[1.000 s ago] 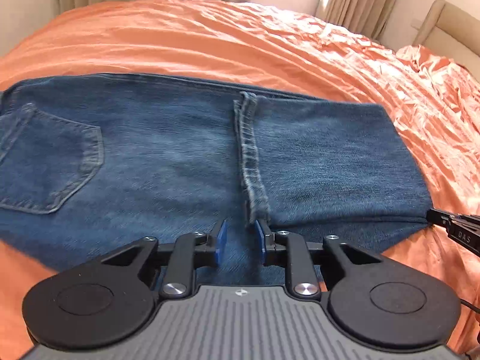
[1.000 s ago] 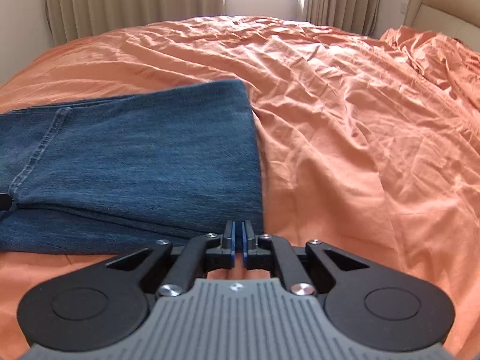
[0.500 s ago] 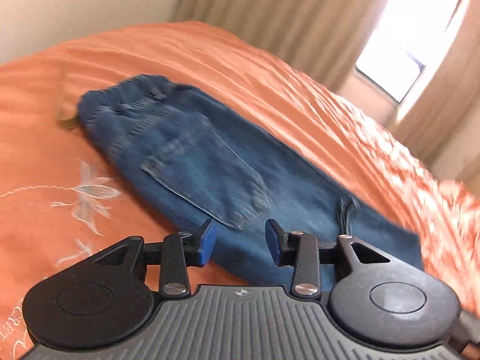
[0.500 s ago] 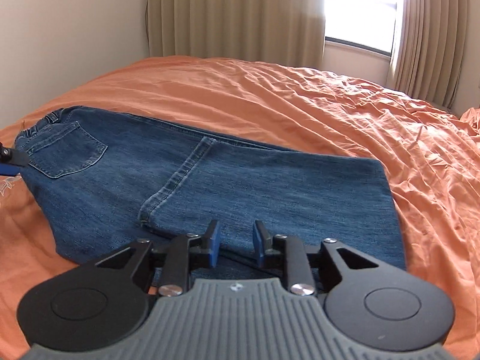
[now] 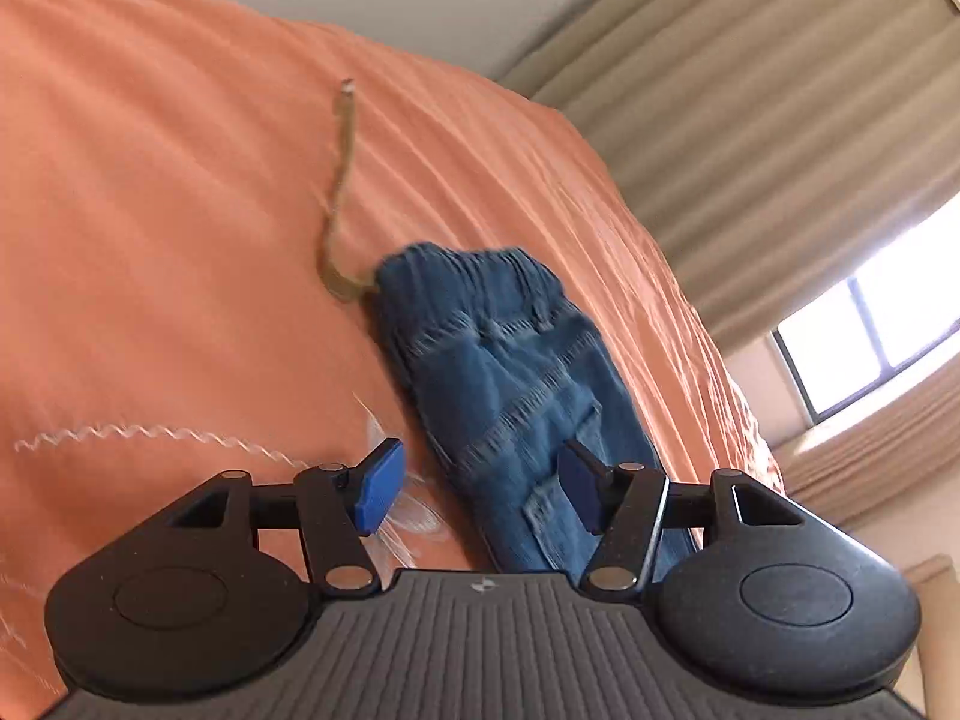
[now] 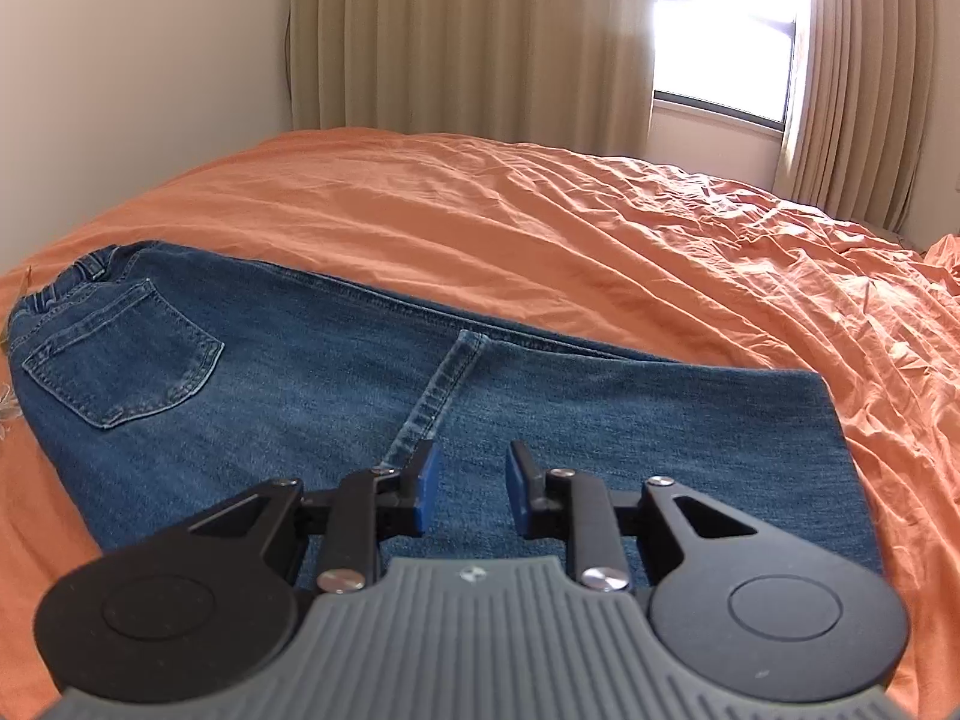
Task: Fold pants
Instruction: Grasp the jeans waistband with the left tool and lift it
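Note:
Blue denim pants [image 6: 336,396] lie flat on the orange bed, folded once, with the leg hems [image 6: 438,390] laid across the middle and a back pocket [image 6: 123,354] at the left. My right gripper [image 6: 471,495] is open and empty, just above the pants near the hem. In the left wrist view the waistband end of the pants [image 5: 480,324] shows, blurred, with a tan drawstring [image 5: 339,192] trailing from it. My left gripper [image 5: 480,495] is open wide and empty, hovering near the waist end of the pants.
The orange bedspread [image 6: 600,228] is wrinkled to the right and has white embroidery [image 5: 150,435] by the waist end. Beige curtains [image 6: 468,36] and a bright window [image 6: 726,24] stand behind the bed. A white wall [image 6: 138,60] is at the left.
Both grippers let go of the pants and opened. My left gripper swung left to the waist end. My right gripper drew back and turned left, above the hem.

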Motion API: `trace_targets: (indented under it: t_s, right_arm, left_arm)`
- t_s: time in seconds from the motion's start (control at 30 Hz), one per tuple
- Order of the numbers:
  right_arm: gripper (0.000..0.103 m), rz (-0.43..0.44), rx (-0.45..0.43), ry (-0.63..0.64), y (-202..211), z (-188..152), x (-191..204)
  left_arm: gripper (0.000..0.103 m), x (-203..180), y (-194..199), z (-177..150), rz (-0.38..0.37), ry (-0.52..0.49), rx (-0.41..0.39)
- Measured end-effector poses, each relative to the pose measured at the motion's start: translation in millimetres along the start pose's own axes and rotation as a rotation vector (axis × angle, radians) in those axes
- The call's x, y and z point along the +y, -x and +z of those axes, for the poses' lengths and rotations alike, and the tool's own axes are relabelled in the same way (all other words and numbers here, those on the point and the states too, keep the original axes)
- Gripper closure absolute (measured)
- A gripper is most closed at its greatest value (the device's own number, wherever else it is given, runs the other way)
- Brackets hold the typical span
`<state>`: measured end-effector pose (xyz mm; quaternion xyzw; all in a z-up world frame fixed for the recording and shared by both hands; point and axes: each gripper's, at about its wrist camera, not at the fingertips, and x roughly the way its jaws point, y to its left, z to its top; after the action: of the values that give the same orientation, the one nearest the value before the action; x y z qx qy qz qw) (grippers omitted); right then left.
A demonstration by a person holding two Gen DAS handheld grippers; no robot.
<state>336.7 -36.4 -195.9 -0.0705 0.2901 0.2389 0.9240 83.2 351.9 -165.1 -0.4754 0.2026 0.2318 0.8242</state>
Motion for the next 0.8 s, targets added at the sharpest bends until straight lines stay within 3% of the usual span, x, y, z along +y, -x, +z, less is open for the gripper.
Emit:
trace_targets:
  t_s: [0.23,0.4,0.47,0.8]
  right_arm:
    - [0.092,0.022,0.021,0.04,-18.1,-1.6,5.8]
    - [0.092,0.031,0.05,0.054,-30.8,-4.9,4.8]
    - [0.092,0.037,0.074,0.035,-38.7,-7.1,1.4]
    - [0.092,0.078,0.179,0.025,-62.2,-9.5,-6.3]
  left_arm:
    - [0.035,40.4,-45.4,16.7,-0.075,0.203,0.005]
    - [0.036,44.7,-81.5,24.3,-0.069,0.238,-0.022]
    - [0.048,43.2,-96.6,25.1,-0.046,0.222,-0.028]
    - [0.066,15.9,-114.4,22.3,0.12,0.075,-0.043]
